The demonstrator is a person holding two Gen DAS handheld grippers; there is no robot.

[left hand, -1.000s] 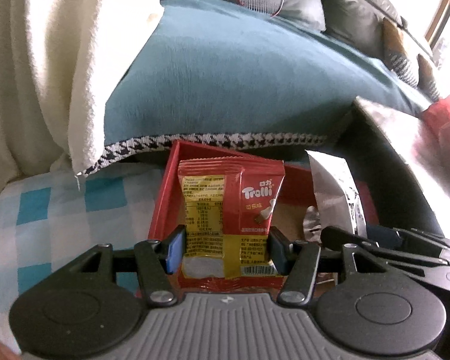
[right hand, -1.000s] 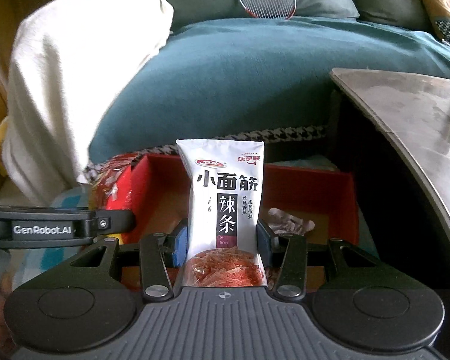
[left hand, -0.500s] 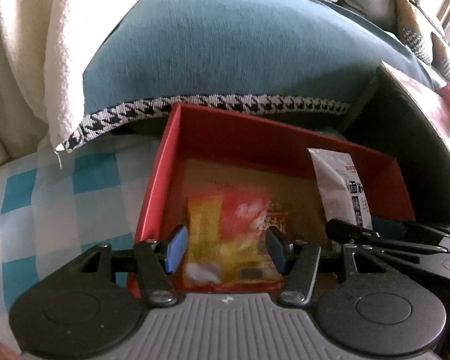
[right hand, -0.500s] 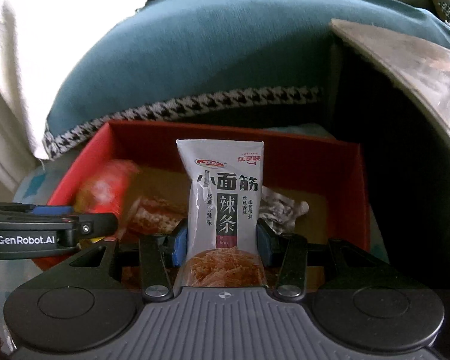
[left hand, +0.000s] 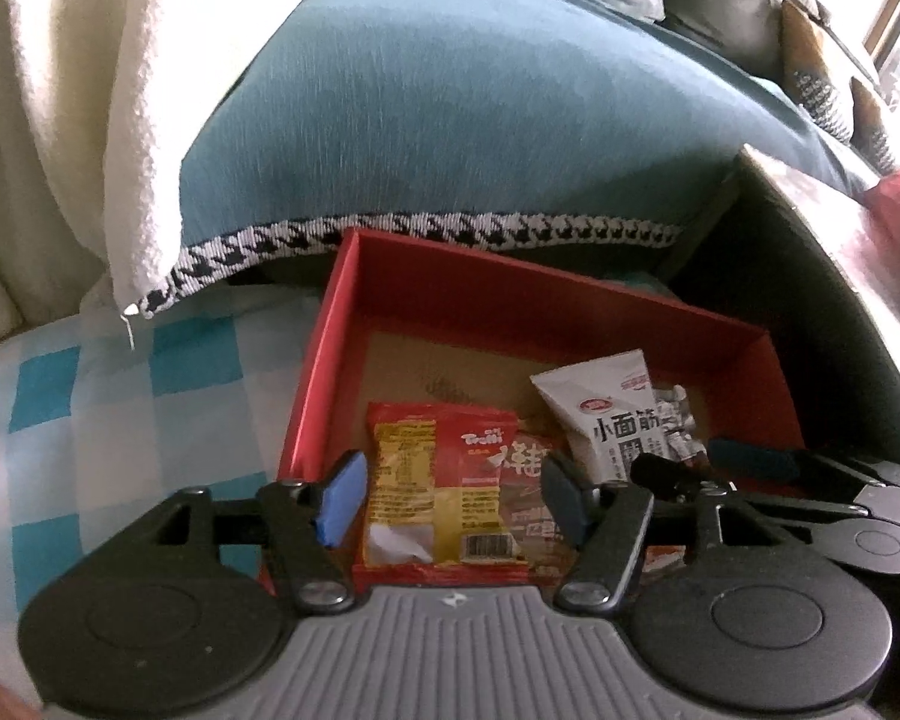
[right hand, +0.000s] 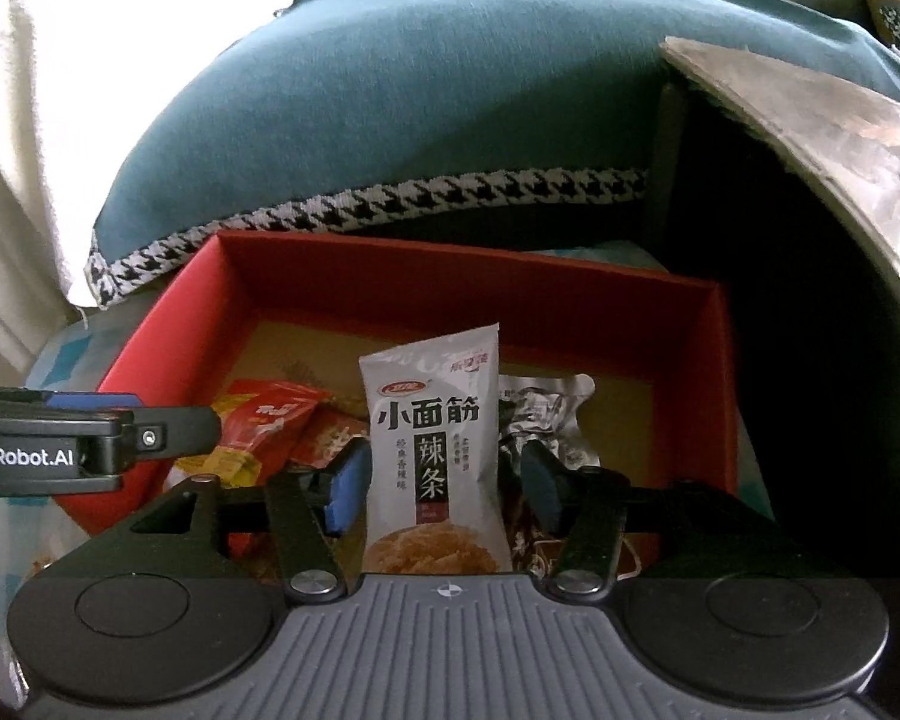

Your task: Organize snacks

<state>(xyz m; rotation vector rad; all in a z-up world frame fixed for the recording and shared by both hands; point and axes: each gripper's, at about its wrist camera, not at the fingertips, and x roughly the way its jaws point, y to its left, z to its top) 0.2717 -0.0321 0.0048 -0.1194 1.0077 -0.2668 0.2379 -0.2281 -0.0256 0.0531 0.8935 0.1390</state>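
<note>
Both grippers hang over the red box (left hand: 354, 300), jaws just opening. The left gripper (left hand: 450, 495) stands clear of the Trolli pack (left hand: 438, 480). The right gripper (right hand: 444, 480) gapes around the white pack (right hand: 435, 450).

"Trolli" on red-yellow snack packet (left hand: 444, 480), lower centre. "小面筋 辣条" on white snack packet (right hand: 435, 450), centre. "enRobot.AI" on black gripper arm (right hand: 42, 450), left edge.

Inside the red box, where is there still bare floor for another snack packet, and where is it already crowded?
The red box has bare cardboard floor along its far wall and in the far left corner, beyond the red Trolli packet. The near half is crowded: the Trolli packet, another red packet, the white spicy-strip packet and a silver wrapper lie there, with both grippers above them.
</note>
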